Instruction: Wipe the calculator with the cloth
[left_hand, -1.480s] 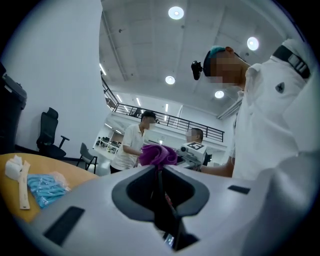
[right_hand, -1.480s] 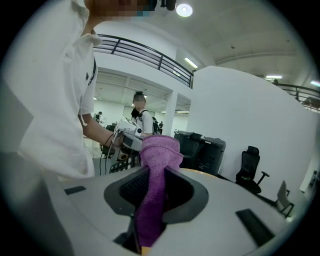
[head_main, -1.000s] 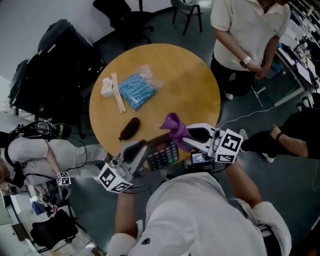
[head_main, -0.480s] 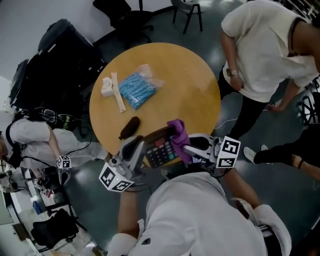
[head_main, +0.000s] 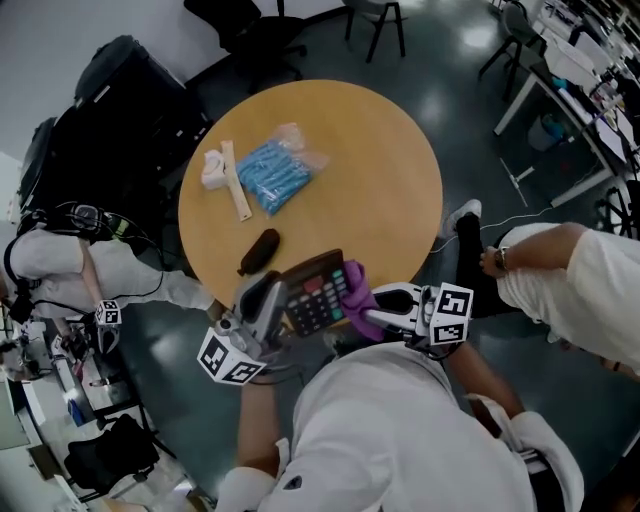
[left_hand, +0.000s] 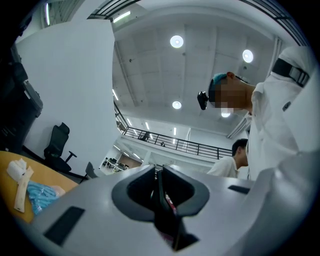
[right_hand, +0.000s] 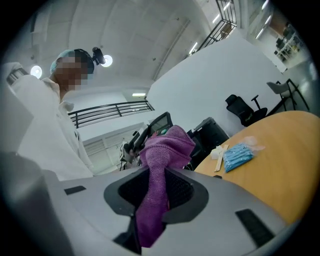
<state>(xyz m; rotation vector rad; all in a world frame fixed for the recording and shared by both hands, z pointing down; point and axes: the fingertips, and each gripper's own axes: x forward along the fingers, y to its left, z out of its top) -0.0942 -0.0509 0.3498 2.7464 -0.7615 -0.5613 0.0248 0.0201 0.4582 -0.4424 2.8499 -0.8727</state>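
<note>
**Left gripper.** The left gripper (head_main: 268, 298) has its jaws closed on the left edge of the calculator (head_main: 316, 296). In the left gripper view the calculator (left_hand: 169, 212) shows only as a thin dark slab seen edge-on. It is clamped between the two pads and runs from deep in the jaw recess up to the tips.

**Right gripper.** The right gripper (head_main: 368, 306) pinches the purple cloth (head_main: 353, 288). The right gripper view shows the cloth (right_hand: 156, 190) squeezed into a narrow band between the pads. A bunched fold rises above the tips and a tail hangs below.

**Position of the work.** The calculator is held in the air, key face up and tilted, over the near rim of the round table (head_main: 385, 175). The cloth's bunched end lies against the calculator's right edge.

**Differences between views.**
- Only the head view shows the keys, the cloth meeting the calculator, and a dark oblong object (head_main: 259, 256) lying on the table just beyond the left gripper.
- Only the gripper views show the pads bearing on what they hold.
- The right gripper view shows the calculator's far end rising behind the cloth, with the blue packet (right_hand: 239, 156) on the table well apart.
- The left gripper view shows no cloth at all.
- The head view shows a person in white standing at the right, clear of the table.
</note>
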